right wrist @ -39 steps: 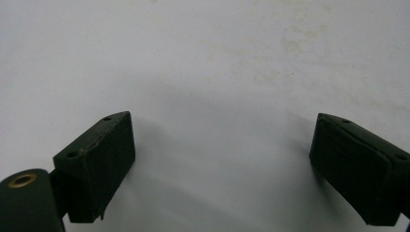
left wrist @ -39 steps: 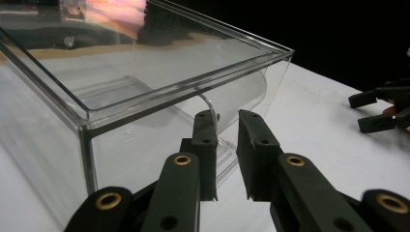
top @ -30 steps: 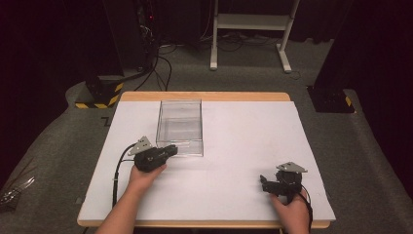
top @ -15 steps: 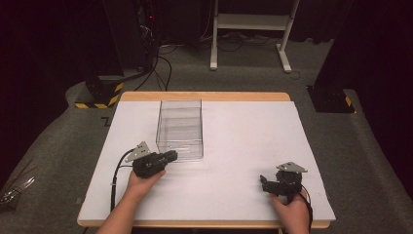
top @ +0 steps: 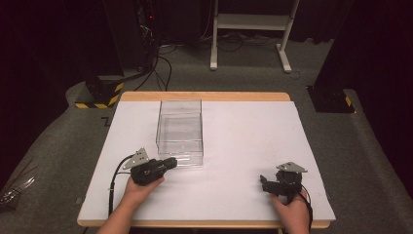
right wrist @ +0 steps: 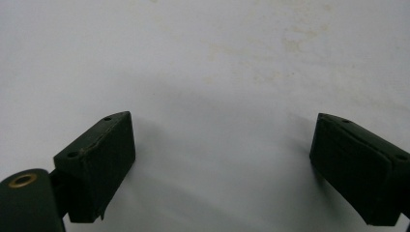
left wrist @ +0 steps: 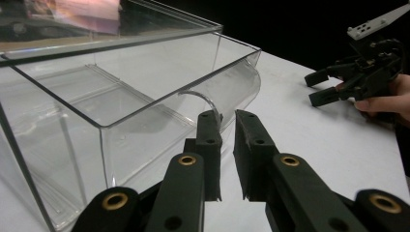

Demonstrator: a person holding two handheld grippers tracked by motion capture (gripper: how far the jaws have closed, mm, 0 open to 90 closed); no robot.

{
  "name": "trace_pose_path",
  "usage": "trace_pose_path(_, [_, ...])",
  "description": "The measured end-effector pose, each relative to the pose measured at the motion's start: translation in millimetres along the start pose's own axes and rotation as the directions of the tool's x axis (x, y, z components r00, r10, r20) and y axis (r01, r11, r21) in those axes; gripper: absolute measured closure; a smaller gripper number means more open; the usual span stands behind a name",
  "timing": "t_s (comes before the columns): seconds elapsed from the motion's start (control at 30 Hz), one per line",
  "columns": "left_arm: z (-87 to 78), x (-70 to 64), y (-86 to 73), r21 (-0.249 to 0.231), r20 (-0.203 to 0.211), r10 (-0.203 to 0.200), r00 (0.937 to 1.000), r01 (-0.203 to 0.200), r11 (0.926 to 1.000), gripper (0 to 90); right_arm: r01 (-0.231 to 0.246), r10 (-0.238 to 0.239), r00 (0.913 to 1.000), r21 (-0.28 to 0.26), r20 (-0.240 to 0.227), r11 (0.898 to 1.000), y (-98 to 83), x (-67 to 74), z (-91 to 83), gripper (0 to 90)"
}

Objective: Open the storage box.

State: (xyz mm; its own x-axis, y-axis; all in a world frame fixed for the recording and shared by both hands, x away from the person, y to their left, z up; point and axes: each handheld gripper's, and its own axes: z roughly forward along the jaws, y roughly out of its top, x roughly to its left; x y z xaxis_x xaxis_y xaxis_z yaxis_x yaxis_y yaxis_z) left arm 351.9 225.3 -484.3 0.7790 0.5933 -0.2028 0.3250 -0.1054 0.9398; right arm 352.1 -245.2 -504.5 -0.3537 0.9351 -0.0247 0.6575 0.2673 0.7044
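Claws low on the counter (top: 234, 146), clear box beyond.
Right claw (top: 265, 182) released, jaws wide over bare white surface. Left claw (top: 170, 163) clenched on nothing, tips just beside the near wall of the box (top: 179, 131).

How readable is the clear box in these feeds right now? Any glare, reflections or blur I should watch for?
High view: the clear box is faint against the white table, only its edges catching light; the surroundings are dark. Left gripper view: sharp, with a pinkish reflection on the box's far wall and a bright curved glint behind the left gripper. Right gripper view: soft shadows under the right gripper, faint stains on the table.
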Motion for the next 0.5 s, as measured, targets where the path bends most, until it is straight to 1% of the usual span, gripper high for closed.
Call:
trace_pose_path(0.33, [-7.6, -10.7, -3.1, 0.016, 0.033, 0.005, 0.9994, -0.005, 0.9999, 81.7, 0.0, 0.0, 1.0, 0.0, -0.001, 1.0, 0.0, -0.1, 0.0, 9.0])
trace_pose_path(0.5, [-13.6, -18.4, -5.8, 0.026, 0.048, 0.015, 0.9987, -0.016, 0.9995, 82.0, 0.0, 0.0, 1.0, 0.0, 0.0, 1.0, 0.0, 0.0, 0.0, 9.0])
